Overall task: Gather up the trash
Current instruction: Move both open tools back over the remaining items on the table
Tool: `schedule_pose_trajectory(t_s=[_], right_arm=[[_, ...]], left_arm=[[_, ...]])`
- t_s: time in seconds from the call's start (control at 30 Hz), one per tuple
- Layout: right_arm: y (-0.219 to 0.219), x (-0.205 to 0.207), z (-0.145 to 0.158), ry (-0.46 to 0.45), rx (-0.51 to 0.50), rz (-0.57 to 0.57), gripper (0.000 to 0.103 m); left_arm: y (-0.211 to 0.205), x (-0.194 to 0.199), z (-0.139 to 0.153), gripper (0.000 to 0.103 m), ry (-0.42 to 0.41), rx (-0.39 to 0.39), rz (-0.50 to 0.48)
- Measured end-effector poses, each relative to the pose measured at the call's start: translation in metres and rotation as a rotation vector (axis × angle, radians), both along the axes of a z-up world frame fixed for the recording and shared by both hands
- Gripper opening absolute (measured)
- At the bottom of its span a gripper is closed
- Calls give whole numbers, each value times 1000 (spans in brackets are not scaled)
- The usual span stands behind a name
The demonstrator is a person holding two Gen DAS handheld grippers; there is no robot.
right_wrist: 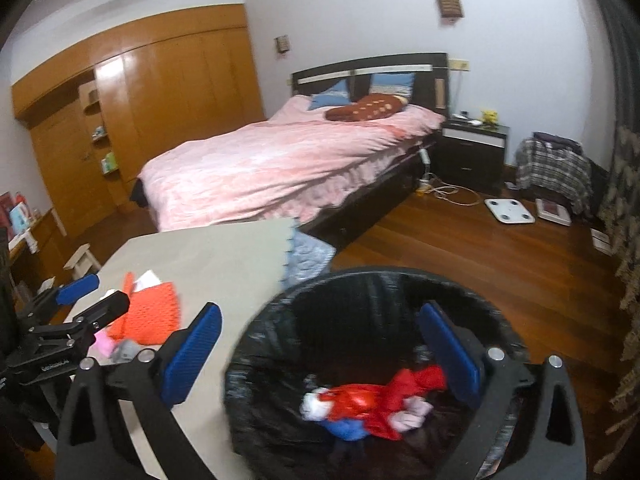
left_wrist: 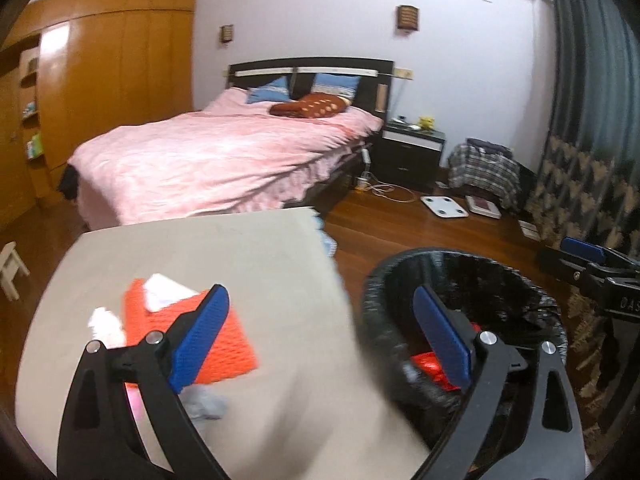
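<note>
Both jaws spread wide, nothing in them. The right hand-held gripper (right_wrist: 320, 356) sits over the black bin (right_wrist: 280, 420) at lower centre, red trash (right_wrist: 372, 400) inside. The left hand-held gripper (left_wrist: 320, 340) straddles the bench (left_wrist: 260, 264) edge, orange cloth (left_wrist: 228, 344) at lower left.
</note>
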State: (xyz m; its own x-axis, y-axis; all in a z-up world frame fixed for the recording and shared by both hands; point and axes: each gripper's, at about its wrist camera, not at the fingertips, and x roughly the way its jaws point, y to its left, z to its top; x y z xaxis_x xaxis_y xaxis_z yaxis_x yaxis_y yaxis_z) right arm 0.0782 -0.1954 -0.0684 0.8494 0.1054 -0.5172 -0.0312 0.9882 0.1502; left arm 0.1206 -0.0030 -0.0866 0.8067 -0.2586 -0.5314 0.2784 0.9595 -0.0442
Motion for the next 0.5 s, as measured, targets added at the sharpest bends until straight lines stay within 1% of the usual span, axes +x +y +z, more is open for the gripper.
schedule_pose_trajectory(t_s=[0.13, 0.23, 0.5], right_arm=[[29, 9, 1, -7, -18, 43, 97], [49, 14, 1, -13, -14, 65, 97], [97, 30, -12, -1, -14, 138, 97]], left_arm=[[31, -3, 1, 91, -9, 7, 65], [53, -4, 0, 91, -12, 12, 111], [109, -14, -9, 91, -31, 52, 220]])
